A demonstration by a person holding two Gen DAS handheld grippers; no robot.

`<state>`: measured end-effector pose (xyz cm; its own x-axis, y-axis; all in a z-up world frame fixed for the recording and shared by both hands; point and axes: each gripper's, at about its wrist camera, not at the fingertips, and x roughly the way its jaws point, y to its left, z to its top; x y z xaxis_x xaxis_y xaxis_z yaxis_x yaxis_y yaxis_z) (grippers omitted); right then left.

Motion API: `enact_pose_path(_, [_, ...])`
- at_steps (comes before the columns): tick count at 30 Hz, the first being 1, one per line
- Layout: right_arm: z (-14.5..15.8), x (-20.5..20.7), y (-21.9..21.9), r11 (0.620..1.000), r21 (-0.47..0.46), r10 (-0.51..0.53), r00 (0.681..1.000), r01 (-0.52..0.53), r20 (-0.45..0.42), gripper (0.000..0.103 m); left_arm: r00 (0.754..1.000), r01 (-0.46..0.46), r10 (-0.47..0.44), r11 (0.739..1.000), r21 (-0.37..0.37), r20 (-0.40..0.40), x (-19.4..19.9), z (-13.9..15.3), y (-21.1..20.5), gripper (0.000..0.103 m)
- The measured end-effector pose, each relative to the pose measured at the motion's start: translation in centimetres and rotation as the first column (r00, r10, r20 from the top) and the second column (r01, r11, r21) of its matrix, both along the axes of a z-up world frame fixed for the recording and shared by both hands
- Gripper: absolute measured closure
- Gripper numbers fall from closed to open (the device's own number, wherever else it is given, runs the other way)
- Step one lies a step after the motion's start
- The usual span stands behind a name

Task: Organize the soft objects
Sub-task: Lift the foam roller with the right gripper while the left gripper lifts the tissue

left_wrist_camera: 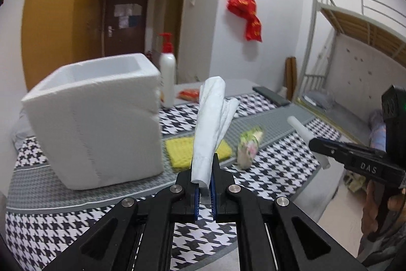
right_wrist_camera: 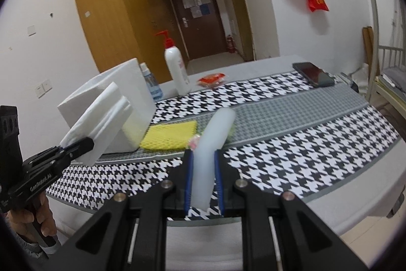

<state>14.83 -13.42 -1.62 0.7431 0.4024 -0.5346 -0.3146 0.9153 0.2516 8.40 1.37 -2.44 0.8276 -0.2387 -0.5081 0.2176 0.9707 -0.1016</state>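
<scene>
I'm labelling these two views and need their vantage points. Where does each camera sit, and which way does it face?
Left wrist: sits on the left gripper, looking along its fingers at the held folded tissue and foam box; right gripper and hand show.
Right wrist: sits on the right gripper, looking at its held foam tube; left gripper shows.
Shared: yellow sponge, pump bottle.

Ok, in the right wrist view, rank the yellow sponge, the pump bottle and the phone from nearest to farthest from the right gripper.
1. Yellow sponge, just ahead-left of the right gripper.
2. Pump bottle, farther back, left of centre.
3. Phone, far right corner.
</scene>
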Motion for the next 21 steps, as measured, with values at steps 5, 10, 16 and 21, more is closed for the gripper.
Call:
enact_pose_path(5, [1.0,0.3,1.1,0.998,-0.009,0.059,0.998,-0.058,0.037,0.083,0.997,-0.06,0.06,0.998,0.007,0.046,-0.9,0.8,0.6,0.096])
enact_pose_path(10, [1.9,0.3,2.2,0.991,-0.012,0.133,0.988,-0.132,0.076,0.083,0.992,-0.108,0.107,0.994,0.009,0.072,-1.5,1.5,1.0,0.096])
enact_pose_path(16, [2.3,0.6,3.8,0.982,-0.038,0.186,0.977,-0.183,0.105,0.083,0.984,-0.154,0.152,0.988,0.018,0.096,-2.3,2.0,1.5,0.096])
enact_pose_path(21, [2.6,0.8,5.2,0.966,-0.026,0.259,0.958,-0.258,0.122,0.081,0.976,-0.191,0.188,0.981,0.021,0.108,-2.8,2.5,2.1,0.096])
